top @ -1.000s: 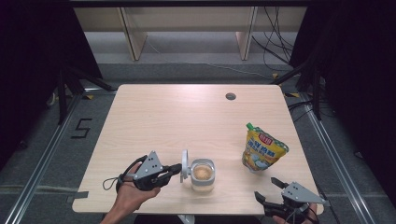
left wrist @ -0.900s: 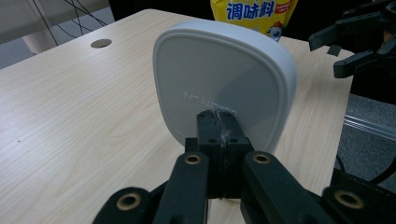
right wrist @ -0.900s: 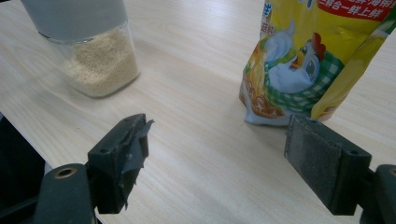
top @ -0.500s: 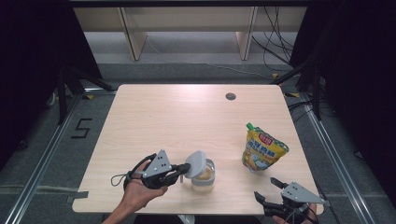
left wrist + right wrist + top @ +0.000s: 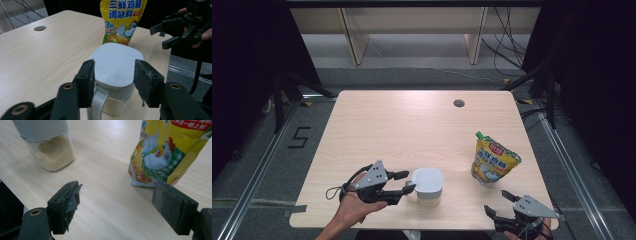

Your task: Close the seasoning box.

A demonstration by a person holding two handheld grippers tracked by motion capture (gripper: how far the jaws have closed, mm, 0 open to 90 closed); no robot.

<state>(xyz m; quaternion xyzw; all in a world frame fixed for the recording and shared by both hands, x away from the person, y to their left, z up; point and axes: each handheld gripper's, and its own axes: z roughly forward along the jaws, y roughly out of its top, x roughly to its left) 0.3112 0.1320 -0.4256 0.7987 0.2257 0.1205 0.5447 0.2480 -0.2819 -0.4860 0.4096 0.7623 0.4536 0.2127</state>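
lid: white flip lid (image 5: pixel 428 180) now lies flat on the jar (image 5: pixel 428 194); a second ago it stood up open, half a second ago it was halfway down. Looks shut, seal not checkable.
left gripper: (image 5: pixel 408 181) at the jar's 9 o'clock in the high view; jaws have just been opening. In the left gripper view (image 5: pixel 113 77) the pads stand either side of the lid with a gap, nothing pinched. Released.
right gripper: (image 5: pixel 497 204) idle at the table's 5 o'clock edge, jaws spread, empty; same spot as in the earlier frames.
jar: clear, sandy powder inside (image 5: pixel 53 153), near the table's front edge at 6 o'clock, upright.
pouch: yellow seasoning pouch (image 5: pixel 493 160) stands at the jar's 2 o'clock, apart from it, not moved.
table: light wood (image 5: pixel 412 120), small round hole (image 5: pixel 458 103) at 1 o'clock.
meaning: closing the lid looks done; the left gripper has let go, so probably pull back or press to confirm the snap.
risk: lid may not be fully clicked.
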